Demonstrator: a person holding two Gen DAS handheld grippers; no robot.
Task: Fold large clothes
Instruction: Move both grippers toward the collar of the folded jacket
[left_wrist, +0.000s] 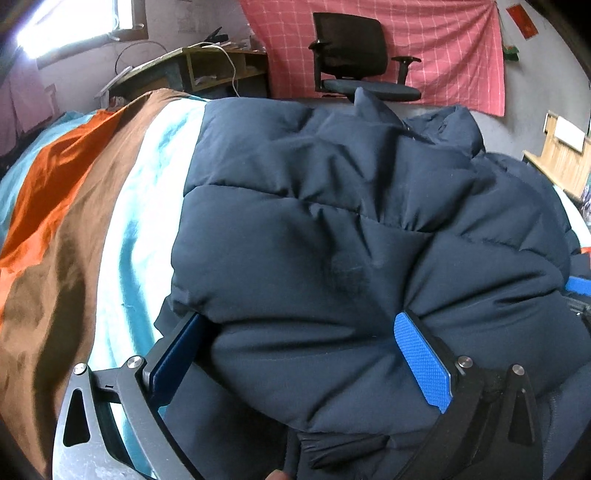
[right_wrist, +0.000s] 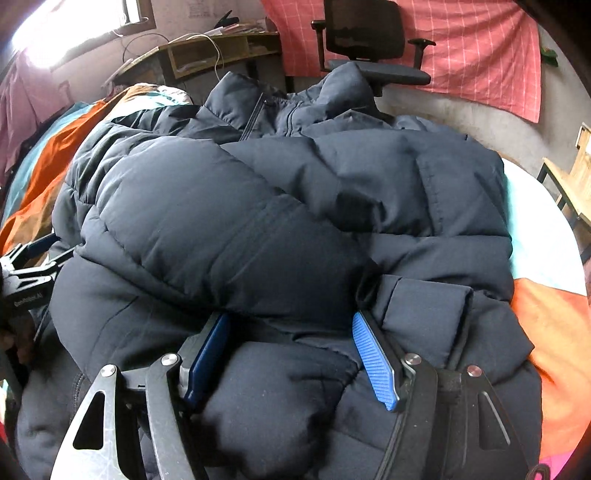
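Observation:
A puffy dark navy jacket (left_wrist: 332, 206) lies bunched on a bed, its collar and zipper (right_wrist: 280, 107) towards the far side. In the left wrist view my left gripper (left_wrist: 297, 321) stands wide open astride a bulge of the jacket's near edge. Its blue pads (left_wrist: 421, 362) flank the padding without squeezing it. In the right wrist view my right gripper (right_wrist: 291, 319) is shut on a thick fold of the jacket (right_wrist: 280, 369), which fills the gap between its pads (right_wrist: 376, 365). A padded sleeve (right_wrist: 207, 221) lies across the body just beyond. The left gripper (right_wrist: 29, 266) shows at that view's left edge.
The bed cover (left_wrist: 74, 221) is striped orange, brown, white and teal and shows left of the jacket, and again on the right (right_wrist: 554, 325). Beyond the bed stand a black office chair (left_wrist: 354, 55), a cluttered desk (left_wrist: 207, 66) and a pink checked cloth (left_wrist: 443, 44). Wooden furniture (left_wrist: 565, 155) stands at the right.

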